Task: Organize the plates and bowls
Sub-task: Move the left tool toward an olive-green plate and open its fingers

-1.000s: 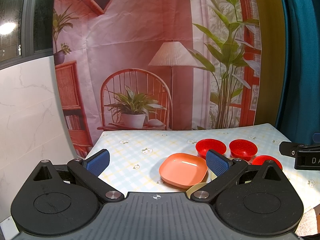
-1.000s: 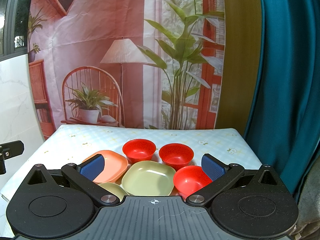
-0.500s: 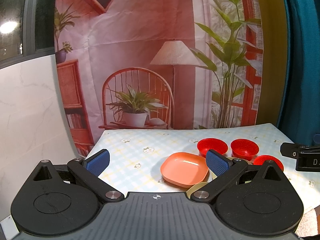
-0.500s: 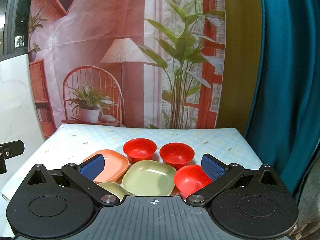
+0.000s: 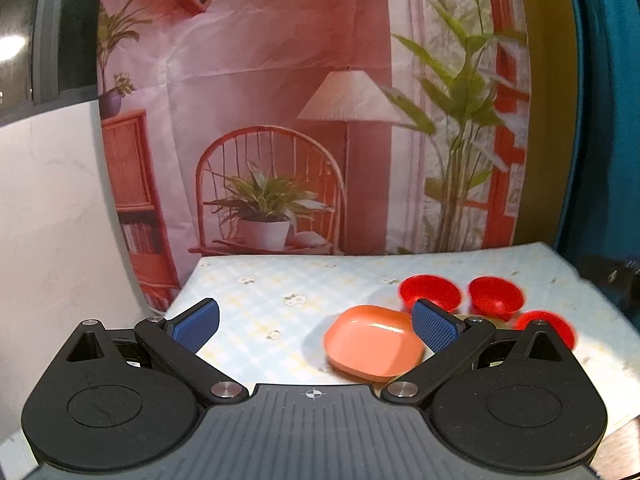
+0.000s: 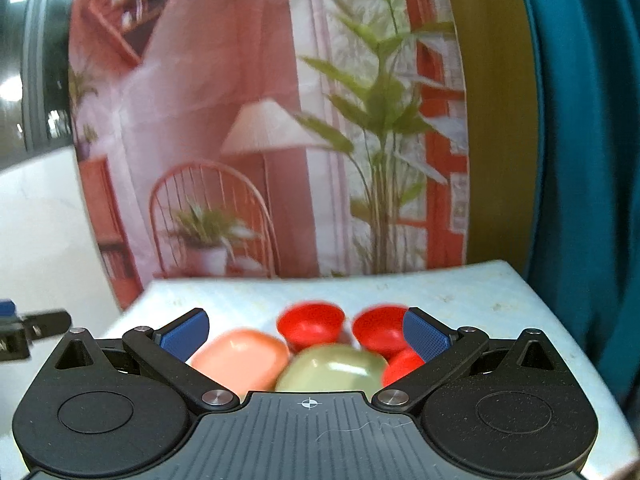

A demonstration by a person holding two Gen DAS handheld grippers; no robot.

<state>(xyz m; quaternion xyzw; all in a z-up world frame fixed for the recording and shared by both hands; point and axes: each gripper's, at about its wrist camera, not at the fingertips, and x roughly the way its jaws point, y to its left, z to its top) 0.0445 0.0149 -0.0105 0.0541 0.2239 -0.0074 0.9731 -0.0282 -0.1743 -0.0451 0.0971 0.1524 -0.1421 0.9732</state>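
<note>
Both hand-held grippers are wide open and hold nothing: the left hand-held gripper (image 5: 316, 322) and the right hand-held gripper (image 6: 306, 334). On the bench (image 5: 256, 300), the orange plate (image 5: 374, 348) sits at lower middle, beside three red bowls (image 5: 430, 294) and a green plate (image 6: 332, 368).

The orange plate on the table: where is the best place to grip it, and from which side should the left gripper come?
Probably the near raised rim of the orange plate, approached from the front, low, by the open left gripper. The plate lies flat and shallow, so only its upturned edge offers the fingers something to pinch. Its left side faces open tablecloth; red bowls stand close behind.
</note>
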